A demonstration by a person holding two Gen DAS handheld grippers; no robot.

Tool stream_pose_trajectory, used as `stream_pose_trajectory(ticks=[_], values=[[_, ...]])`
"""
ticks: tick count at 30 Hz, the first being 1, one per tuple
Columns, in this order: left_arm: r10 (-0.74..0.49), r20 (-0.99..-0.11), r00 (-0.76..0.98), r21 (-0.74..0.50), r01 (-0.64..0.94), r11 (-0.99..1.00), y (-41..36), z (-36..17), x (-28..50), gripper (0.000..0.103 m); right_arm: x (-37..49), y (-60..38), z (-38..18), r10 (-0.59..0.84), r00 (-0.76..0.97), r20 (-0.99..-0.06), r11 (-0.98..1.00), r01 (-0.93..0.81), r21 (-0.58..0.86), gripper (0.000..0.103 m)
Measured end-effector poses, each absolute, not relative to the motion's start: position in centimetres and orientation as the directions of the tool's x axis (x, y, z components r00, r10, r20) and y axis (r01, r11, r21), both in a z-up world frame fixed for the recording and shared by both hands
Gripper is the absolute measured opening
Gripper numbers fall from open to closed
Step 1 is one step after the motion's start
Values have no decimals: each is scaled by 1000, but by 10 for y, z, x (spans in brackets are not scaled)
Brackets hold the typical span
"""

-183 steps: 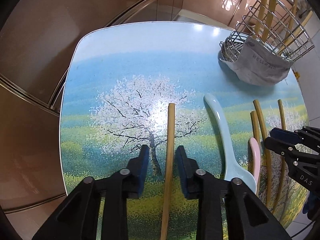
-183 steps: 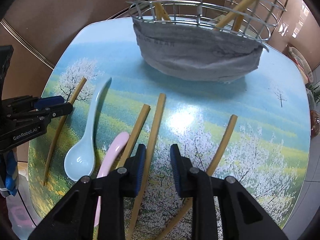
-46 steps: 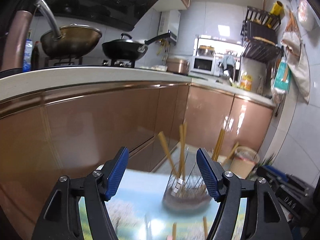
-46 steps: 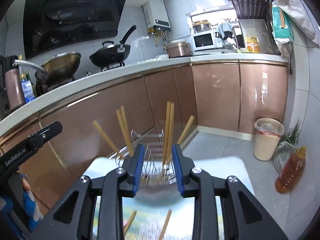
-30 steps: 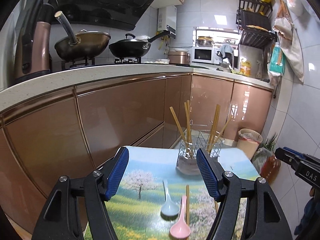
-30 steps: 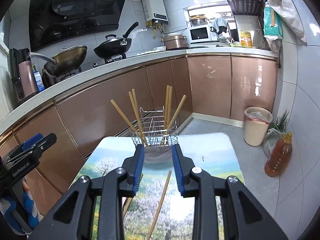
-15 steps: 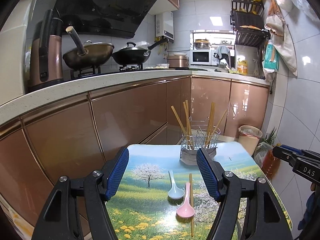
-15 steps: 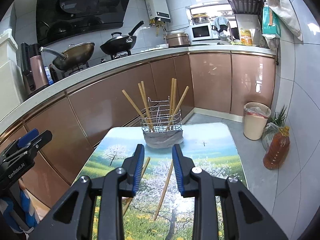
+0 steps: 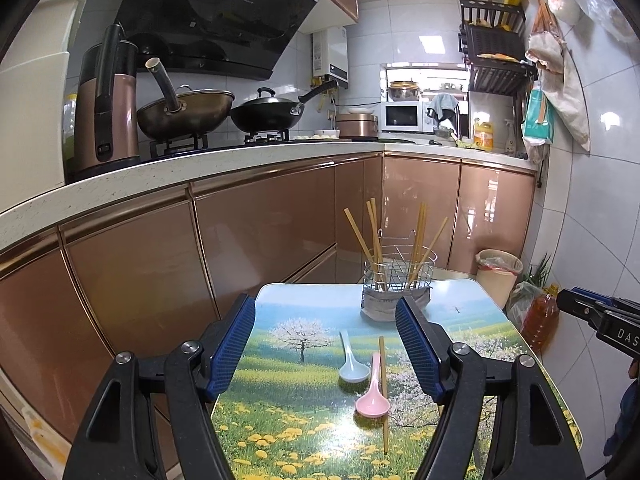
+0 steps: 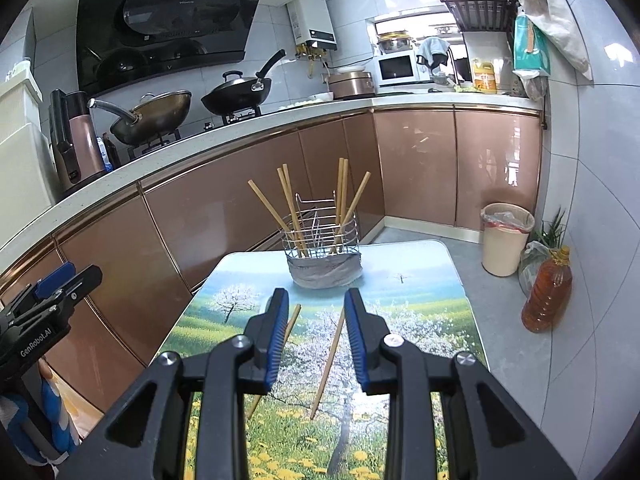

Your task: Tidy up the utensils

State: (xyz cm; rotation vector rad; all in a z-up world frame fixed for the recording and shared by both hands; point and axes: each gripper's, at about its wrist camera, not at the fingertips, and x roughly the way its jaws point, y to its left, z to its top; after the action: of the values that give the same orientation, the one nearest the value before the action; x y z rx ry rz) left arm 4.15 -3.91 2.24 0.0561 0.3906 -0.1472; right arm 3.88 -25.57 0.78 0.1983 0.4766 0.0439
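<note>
A wire utensil basket (image 9: 398, 270) (image 10: 324, 240) with a grey cloth base stands at the far end of the landscape-print table (image 9: 296, 420) (image 10: 420, 304) and holds several wooden chopsticks. On the table lie a light blue spoon (image 9: 352, 360), a pink spoon (image 9: 373, 394) and a chopstick (image 9: 383, 380). The right wrist view shows two chopsticks (image 10: 330, 360) (image 10: 290, 326) on the table. My left gripper (image 9: 325, 342) is wide open and empty, held high and back from the table. My right gripper (image 10: 316, 332) is open and empty, also held back; it shows at the left wrist view's right edge (image 9: 600, 316).
Bronze kitchen cabinets (image 9: 260, 232) and a counter with woks (image 9: 188, 110) run behind the table. A bin (image 10: 506, 236) and an oil bottle (image 10: 546, 296) stand on the floor to the right. My left gripper shows at the right wrist view's left edge (image 10: 48, 304).
Both grippers have pulled up and back from the table. The chopsticks they straddled six seconds ago are gone from the jaws; more chopsticks stand in the basket. Over the last second the view keeps widening.
</note>
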Motion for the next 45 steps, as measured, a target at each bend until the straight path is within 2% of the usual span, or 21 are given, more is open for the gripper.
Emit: stream_pose_trajectory(ticks=[11, 20, 32, 38, 45], values=[[-134, -386, 913, 29, 157, 987, -38, 19, 39, 77, 29, -270, -4, 65, 890, -452, 975, 41, 220, 28], [-147, -451, 880, 41, 185, 982, -50, 0, 65, 77, 50, -280, -19, 66, 871, -486, 970, 59, 237, 28], [-209, -632, 747, -1, 268, 963, -48, -38, 149, 77, 107, -290, -46, 64, 801, -595, 974, 79, 213, 28], [-304, -763, 570, -97, 364, 926, -59, -61, 206, 68, 152, -292, -63, 82, 732, -677, 979, 67, 191, 28], [-317, -835, 449, -149, 369, 917, -74, -98, 252, 65, 196, -284, -89, 126, 666, -735, 981, 28, 193, 28]])
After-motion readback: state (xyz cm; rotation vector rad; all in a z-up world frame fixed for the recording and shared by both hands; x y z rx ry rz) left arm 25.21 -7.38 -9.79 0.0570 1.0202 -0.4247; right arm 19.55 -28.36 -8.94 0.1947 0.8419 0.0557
